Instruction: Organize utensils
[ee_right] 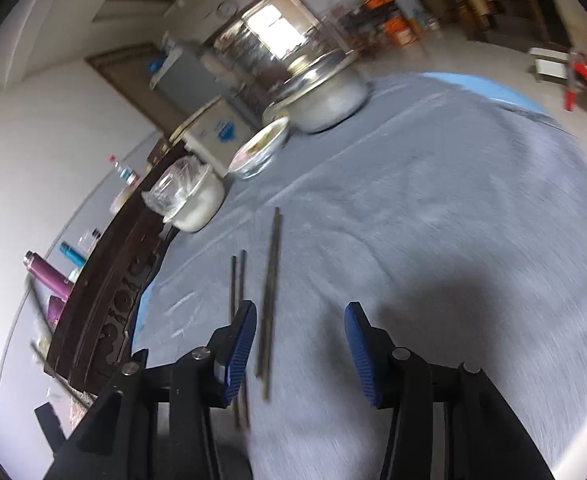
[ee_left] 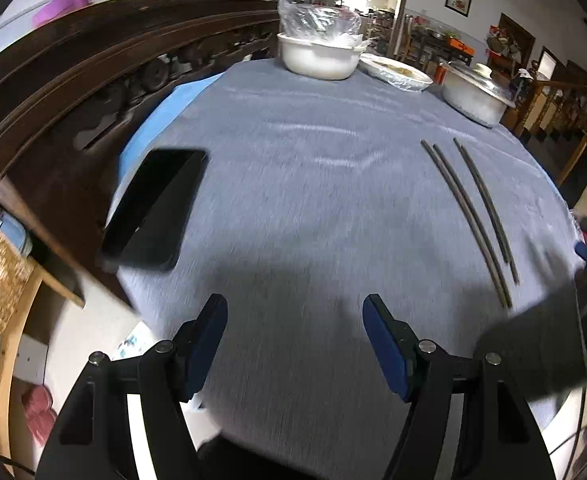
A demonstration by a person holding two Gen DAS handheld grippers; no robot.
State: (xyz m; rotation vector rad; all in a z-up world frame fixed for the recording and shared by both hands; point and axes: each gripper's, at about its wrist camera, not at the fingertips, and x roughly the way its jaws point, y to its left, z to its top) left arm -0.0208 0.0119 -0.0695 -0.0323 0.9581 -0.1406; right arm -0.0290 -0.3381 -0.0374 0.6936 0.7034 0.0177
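**Two pairs of chopsticks on a grey cloth, both grippers empty**

Nearest in the left wrist view, the left gripper [ee_left: 295,344] is held with its blue pads wide apart over bare grey tablecloth [ee_left: 313,200]; nothing is gripped. In the right wrist view, the right gripper [ee_right: 300,344] is likewise spread and empty, though the near ends of one pair of chopsticks [ee_right: 268,296] are seen in the gap close to its left pad, untouched as far as the blur allows. A second pair of chopsticks [ee_right: 237,280] lies just beside the first, partly hidden behind that pad. A black phone [ee_left: 155,208] rests near the cloth's left edge (well apart from the chopsticks). Farther off, a white bowl [ee_left: 317,58] holding a plastic bag, a shallow dish [ee_left: 397,72] and a lidded metal pot [ee_left: 473,96] are ranged along the far edge.
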